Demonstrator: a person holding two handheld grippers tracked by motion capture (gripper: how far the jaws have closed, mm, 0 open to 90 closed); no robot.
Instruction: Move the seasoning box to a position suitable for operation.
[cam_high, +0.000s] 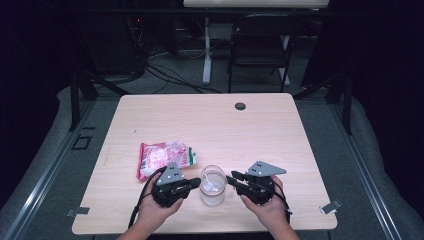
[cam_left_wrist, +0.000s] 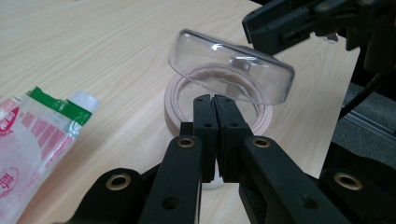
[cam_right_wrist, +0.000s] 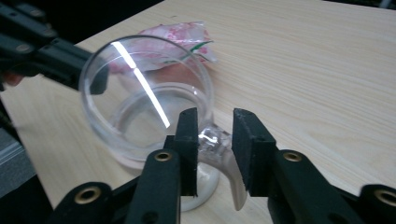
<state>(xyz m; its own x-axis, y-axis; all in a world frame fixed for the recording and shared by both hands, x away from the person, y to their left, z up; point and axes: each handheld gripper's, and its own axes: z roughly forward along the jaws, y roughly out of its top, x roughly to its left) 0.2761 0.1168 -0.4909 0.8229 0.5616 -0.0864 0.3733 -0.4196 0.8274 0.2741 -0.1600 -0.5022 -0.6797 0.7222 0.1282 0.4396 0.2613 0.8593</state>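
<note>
bench (cam_high: 280, 125): light wood, dark room
mug (cam_high: 213, 186): clear glass, front centre, tilted
left gripper (cam_high: 192, 183): jaws pressed together at rim
right gripper (cam_high: 234, 179): jaws spread around handle
packet (cam_high: 162, 156): beside
step: gripping handle
next: close right

Left black two-jaw gripper (cam_high: 196, 181) with jaws pressed together, right black two-jaw gripper (cam_high: 231, 177) jaws parted (both hand-held), pointing inward
</note>
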